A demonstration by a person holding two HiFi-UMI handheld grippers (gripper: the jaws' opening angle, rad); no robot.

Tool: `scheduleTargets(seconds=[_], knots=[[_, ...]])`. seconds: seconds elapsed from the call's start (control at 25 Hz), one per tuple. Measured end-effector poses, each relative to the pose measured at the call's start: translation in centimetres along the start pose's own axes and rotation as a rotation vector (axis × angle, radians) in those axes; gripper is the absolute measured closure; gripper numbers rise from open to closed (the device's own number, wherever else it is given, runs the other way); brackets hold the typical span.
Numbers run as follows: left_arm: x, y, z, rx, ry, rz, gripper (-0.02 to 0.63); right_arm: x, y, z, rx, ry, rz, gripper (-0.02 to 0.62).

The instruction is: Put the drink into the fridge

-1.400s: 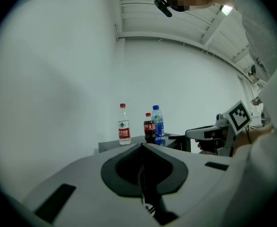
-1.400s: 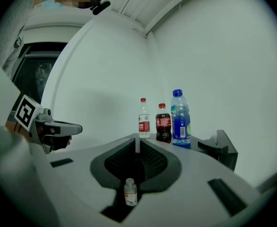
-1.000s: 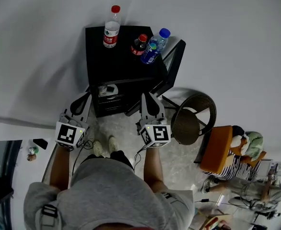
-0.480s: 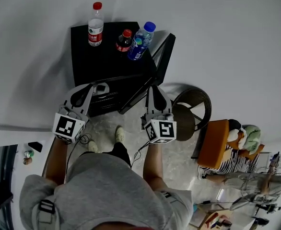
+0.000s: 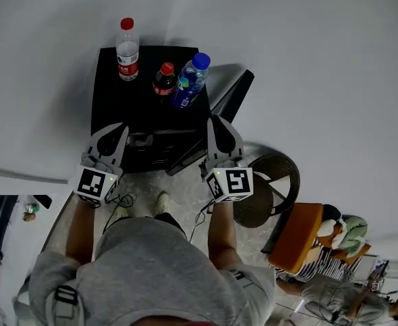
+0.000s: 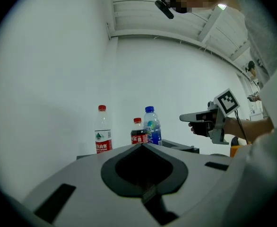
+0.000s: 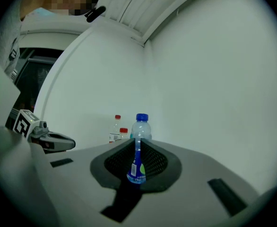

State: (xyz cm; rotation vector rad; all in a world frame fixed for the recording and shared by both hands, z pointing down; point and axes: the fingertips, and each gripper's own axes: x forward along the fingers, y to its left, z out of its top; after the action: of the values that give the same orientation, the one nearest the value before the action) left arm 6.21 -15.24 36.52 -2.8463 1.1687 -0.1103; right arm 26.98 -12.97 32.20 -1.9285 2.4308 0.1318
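Three bottles stand on top of the black mini fridge (image 5: 111, 100): a clear water bottle with a red cap (image 5: 126, 48), a cola bottle (image 5: 164, 80) and a blue-capped blue bottle (image 5: 189, 80). The fridge door (image 5: 229, 95) hangs open to the right. My left gripper (image 5: 111, 136) is level in front of the fridge's left side, its jaws shut and empty (image 6: 142, 144). My right gripper (image 5: 221, 129) is level by the open door, short of the blue bottle (image 7: 139, 125). Its jaws (image 7: 137, 141) are shut to a thin slit with nothing in them.
A round wicker stool (image 5: 267, 182) stands right of the fridge, close to my right arm. Behind it is an orange seat (image 5: 295, 235), with a person in a striped top (image 5: 321, 277) at the bottom right. White walls close in behind and left of the fridge.
Both grippers have moved forward toward the fridge, and the person has stepped closer. The bottles and the open door have not moved. Neither gripper's jaws have visibly changed.
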Motion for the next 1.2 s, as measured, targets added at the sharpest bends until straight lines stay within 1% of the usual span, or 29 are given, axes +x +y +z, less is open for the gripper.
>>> scheduleTargets(seconds=[0.24, 0.52, 0.56, 0.6, 0.64, 0.76, 0.88, 1.04, 1.2], knots=[[0.7, 0.6, 0.4, 0.007, 0.011, 0.111, 0.601, 4.2, -1.3, 2.3, 0.035, -0.025, 0.132, 0.545], [0.1, 1.0, 0.1, 0.014, 0.028, 0.226, 0.601, 8.3, -2.5, 5.7, 0.046, -0.054, 0.238, 0.54], [0.0, 1.2, 0.1, 0.01, 0.029, 0.243, 0.601, 8.8, -2.4, 6.1, 0.042, -0.055, 0.258, 0.52], [-0.2, 1.3, 0.1, 0.006, 0.028, 0.26, 0.601, 9.2, -2.3, 6.3, 0.037, -0.054, 0.278, 0.471], [-0.4, 1.4, 0.1, 0.003, 0.028, 0.275, 0.601, 9.6, -2.2, 6.5, 0.031, -0.052, 0.294, 0.459], [-0.8, 2.0, 0.1, 0.007, 0.03, 0.317, 0.601, 10.9, -1.8, 6.6, 0.016, -0.041, 0.332, 0.428], [-1.1, 2.5, -0.2, 0.001, 0.039, 0.355, 0.601, 12.2, -1.2, 5.7, 0.008, -0.005, 0.369, 0.403], [-1.2, 2.9, -0.4, -0.009, 0.044, 0.385, 0.601, 13.1, -0.9, 4.9, 0.004, 0.021, 0.384, 0.4], [-1.0, 3.2, -0.6, -0.01, 0.045, 0.392, 0.601, 13.3, -0.9, 4.9, 0.008, 0.02, 0.387, 0.403]])
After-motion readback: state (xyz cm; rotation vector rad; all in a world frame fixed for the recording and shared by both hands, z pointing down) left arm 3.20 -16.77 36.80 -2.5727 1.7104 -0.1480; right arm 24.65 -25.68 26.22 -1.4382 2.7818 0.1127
